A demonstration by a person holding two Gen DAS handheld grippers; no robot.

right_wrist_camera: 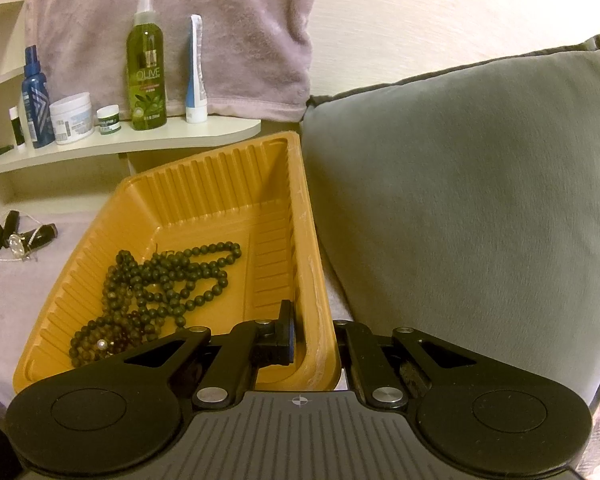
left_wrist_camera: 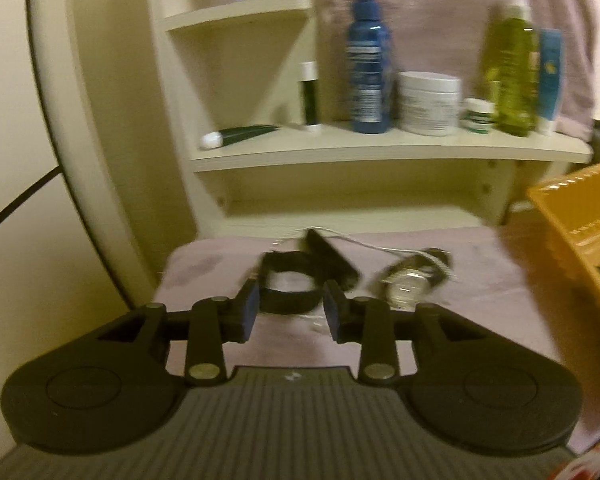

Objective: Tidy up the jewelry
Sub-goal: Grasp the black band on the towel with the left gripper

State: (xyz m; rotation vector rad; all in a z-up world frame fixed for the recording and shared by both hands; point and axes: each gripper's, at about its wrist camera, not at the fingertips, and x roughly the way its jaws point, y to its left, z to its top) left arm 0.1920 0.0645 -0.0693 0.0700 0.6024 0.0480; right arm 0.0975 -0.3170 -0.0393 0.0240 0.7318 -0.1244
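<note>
My left gripper [left_wrist_camera: 290,314] hangs low over a mauve cloth [left_wrist_camera: 204,268], its jaws partly apart and nothing between them. Just beyond its fingertips lies a black looped band [left_wrist_camera: 288,286], blurred. To the right of the band are a silver watch [left_wrist_camera: 408,282] and a thin chain [left_wrist_camera: 364,245]. My right gripper [right_wrist_camera: 314,320] is shut on the near right rim of the orange tray [right_wrist_camera: 204,196], one finger inside and one outside. Dark green bead necklaces [right_wrist_camera: 168,280] lie heaped in the tray, with a single pearl [right_wrist_camera: 101,345] among them. The band and watch [right_wrist_camera: 16,238] show far left in the right wrist view.
A cream shelf [left_wrist_camera: 380,146] behind the cloth holds a blue spray bottle [left_wrist_camera: 368,60], a white jar [left_wrist_camera: 430,102], a green olive bottle [right_wrist_camera: 146,68] and tubes. A grey cushion [right_wrist_camera: 460,200] presses against the tray's right side. A mauve towel [right_wrist_camera: 180,20] hangs behind the shelf.
</note>
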